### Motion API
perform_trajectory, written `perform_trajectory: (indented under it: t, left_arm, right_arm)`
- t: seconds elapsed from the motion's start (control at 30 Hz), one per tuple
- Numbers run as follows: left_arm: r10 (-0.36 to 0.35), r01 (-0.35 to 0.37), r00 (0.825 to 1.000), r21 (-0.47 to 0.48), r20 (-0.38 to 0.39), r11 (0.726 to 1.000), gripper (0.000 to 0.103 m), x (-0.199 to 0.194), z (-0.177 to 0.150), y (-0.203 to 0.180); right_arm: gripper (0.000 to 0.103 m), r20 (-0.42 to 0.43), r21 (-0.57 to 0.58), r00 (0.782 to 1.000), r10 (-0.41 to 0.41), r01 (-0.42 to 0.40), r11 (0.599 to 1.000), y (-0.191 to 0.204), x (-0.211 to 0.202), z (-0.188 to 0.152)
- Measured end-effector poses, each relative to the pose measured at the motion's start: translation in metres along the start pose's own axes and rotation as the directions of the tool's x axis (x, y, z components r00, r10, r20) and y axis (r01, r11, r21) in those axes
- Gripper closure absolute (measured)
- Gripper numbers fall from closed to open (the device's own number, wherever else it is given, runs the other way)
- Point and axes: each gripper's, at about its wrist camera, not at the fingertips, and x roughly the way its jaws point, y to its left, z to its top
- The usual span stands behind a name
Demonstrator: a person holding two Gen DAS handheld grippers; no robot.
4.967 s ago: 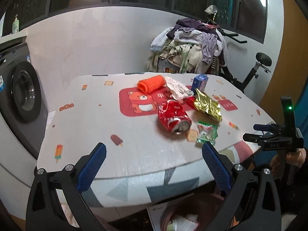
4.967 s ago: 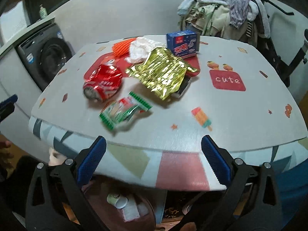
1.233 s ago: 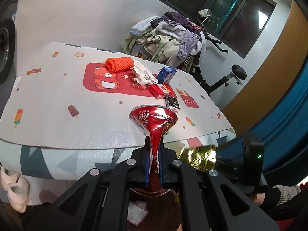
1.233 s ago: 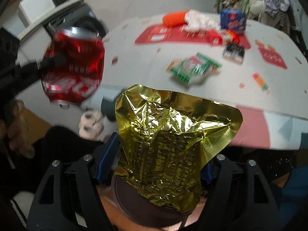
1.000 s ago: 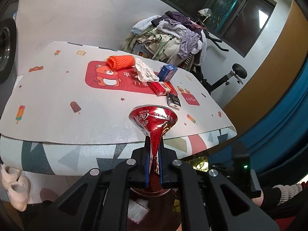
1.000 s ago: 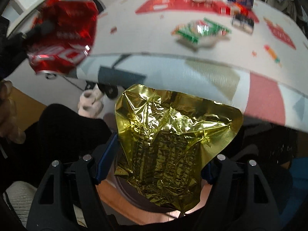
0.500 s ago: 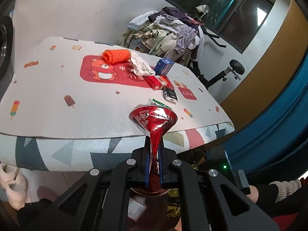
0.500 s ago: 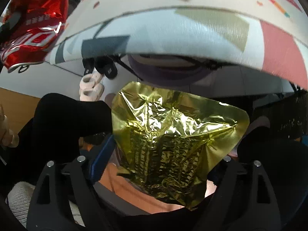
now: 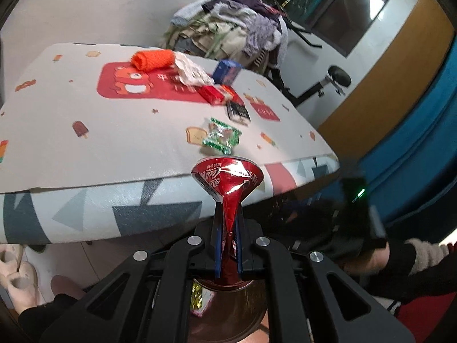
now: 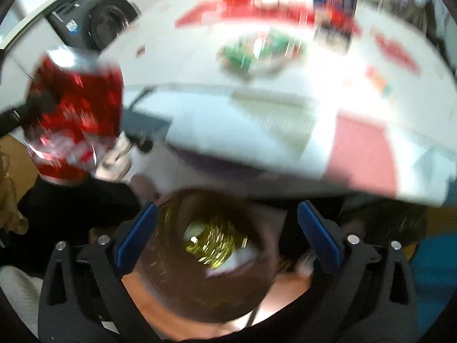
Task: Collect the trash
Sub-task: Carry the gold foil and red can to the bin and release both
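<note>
Dropping stage: left gripper (image 9: 228, 245) clamped on crushed can (image 9: 227, 177) just above bin (image 10: 200, 300); should centre before release. Right gripper (image 10: 225, 240) jaws opening, empty; gold wrapper (image 10: 214, 243) inside bin.

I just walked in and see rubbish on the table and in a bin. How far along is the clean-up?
Partly done. The gold foil bag already lies inside the brown bin, and the right gripper above it is opening with nothing between its jaws. In hand: the left gripper pinches a crushed red can over the bin. Left on the table: a green wrapper, red pack, blue box, orange net and more.
</note>
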Motion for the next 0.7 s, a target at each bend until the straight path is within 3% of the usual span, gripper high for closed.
perform_trajectory:
  t: [0.1,0.2,0.33,0.7]
  left_arm:
    - [-0.004,0.005,0.999,0.021,-0.036,1.000,0.095,0.009,-0.006,-0.002]
    - [-0.007,0.011,0.998,0.044,-0.070,0.999,0.095,0.018,-0.012,-0.006]
    - [-0.017,0.026,0.993,0.066,-0.121,0.997,0.095,0.032,-0.020,-0.011]
    - [-0.026,0.047,0.977,0.099,-0.212,0.994,0.095,0.058,-0.034,-0.018]
  right_arm:
    - [0.006,0.127,-0.073,0.988,-0.085,0.095,0.993,-0.007,-0.017,0.001]
    - [0.006,0.219,-0.072,0.970,-0.106,0.125,0.990,-0.018,-0.028,-0.002]
    - [0.006,0.229,-0.019,0.969,-0.093,0.100,0.995,-0.035,-0.028,-0.003]
    - [0.006,0.236,0.009,0.967,-0.097,0.097,0.995,-0.034,-0.023,-0.005]
